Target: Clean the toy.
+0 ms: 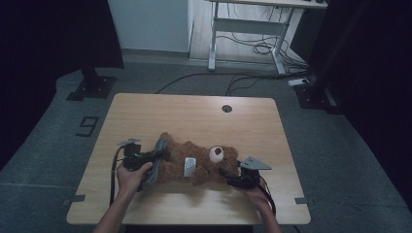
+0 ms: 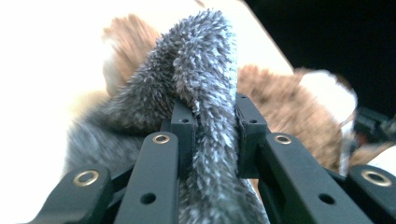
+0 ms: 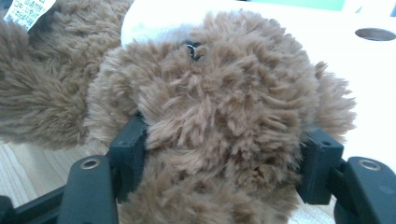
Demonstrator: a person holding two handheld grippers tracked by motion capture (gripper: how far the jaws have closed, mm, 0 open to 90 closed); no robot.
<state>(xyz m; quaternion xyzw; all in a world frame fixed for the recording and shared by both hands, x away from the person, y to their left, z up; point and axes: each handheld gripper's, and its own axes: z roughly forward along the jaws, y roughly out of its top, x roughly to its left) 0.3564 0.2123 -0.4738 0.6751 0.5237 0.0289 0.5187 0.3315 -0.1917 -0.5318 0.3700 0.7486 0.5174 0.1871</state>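
bear: brown teddy bear (image 1: 194, 162) lying across the counter (image 1: 160, 111), closer to its near edge than its far one, head toward the right edge
scarf: grey fuzzy scarf (image 2: 205, 88) draped at the bear's left end, nearer the counter's left edge
left tongs (image 1: 163, 155): we've got them pinching a fold of the scarf, pads pressed into the pile on both sides
right tongs (image 1: 224, 171): clamped around the bear's head (image 3: 224, 121), fur bulging between the pads
tag: white label (image 1: 189, 166) sticking up from the bear's belly
what could bite us: the plush is slippery, so we reckon the scarf could slide out of the left pinch if we pull hard
other worry: the head grip looks like mostly fur, so tugging the scarf might drag the whole bear toward the left edge instead of freeing it
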